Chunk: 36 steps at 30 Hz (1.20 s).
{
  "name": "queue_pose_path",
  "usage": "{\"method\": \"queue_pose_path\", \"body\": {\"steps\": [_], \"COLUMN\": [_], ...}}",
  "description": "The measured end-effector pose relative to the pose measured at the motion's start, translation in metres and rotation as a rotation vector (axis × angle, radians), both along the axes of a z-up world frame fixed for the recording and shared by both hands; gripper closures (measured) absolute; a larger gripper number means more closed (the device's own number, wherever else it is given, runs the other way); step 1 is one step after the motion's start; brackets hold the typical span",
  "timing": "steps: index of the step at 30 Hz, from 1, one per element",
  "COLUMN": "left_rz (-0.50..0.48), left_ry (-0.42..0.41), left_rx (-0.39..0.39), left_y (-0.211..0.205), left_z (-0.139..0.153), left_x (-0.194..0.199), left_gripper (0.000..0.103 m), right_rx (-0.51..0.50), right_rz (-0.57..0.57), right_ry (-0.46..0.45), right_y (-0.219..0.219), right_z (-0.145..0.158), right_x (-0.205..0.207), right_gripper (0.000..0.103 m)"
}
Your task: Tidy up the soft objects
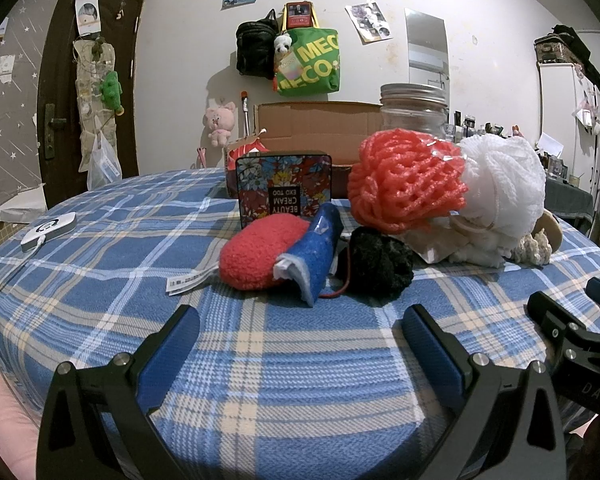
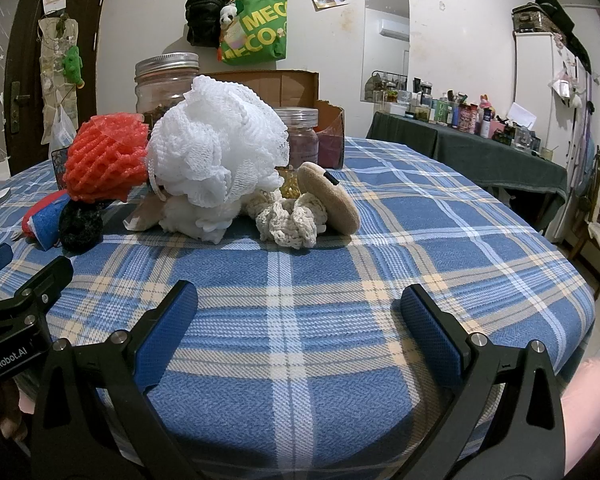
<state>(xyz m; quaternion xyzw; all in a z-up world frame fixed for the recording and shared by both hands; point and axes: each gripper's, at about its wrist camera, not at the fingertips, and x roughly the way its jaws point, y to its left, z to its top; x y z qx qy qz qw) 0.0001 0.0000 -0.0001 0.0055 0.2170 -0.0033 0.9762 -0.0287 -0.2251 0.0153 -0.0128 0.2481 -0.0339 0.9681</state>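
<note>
Soft objects lie heaped on the blue plaid bedspread (image 1: 100, 280), far of both grippers: a red fuzzy pad (image 1: 256, 256) at left touching a rolled blue cloth (image 1: 320, 248), a black pompom (image 1: 380, 264) just right of it, then a coral mesh puff (image 1: 404, 184) pressed against a white mesh puff (image 2: 216, 148). A cream crocheted scrunchie (image 2: 288, 220) and tan round sponge (image 2: 332, 200) sit rightmost. The left gripper (image 1: 300, 324) and right gripper (image 2: 298, 304) hover near, jaws wide apart, holding nothing.

Tin (image 1: 285, 188): "BEAUTY CREAM" (inverted).
</note>
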Motion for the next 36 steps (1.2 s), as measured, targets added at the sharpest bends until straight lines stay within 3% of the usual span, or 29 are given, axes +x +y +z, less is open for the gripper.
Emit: {"method": "queue_pose_path", "body": {"steps": [23,27,36], "left_rz": [-0.014,-0.038,-0.153], "left_ry": [0.020,-0.030,-0.036], "left_rx": [0.002,0.007,0.011], "left_y": [0.000,-0.001,-0.008], "left_z": [0.004,0.030,0.069], "left_x": [0.001,-0.001,0.017], "left_gripper": [0.000,0.000,0.000], "right_rx": [0.004,0.014,0.050], "right_rz": [0.005,0.027,0.089], "right_ry": [0.010,0.049,-0.014], "right_y": [0.000,-0.003,-0.009], "right_z": [0.000,0.008,0.041], "right_x": [0.001,0.012,0.026], "right_gripper": [0.000,0.000,0.000]}}
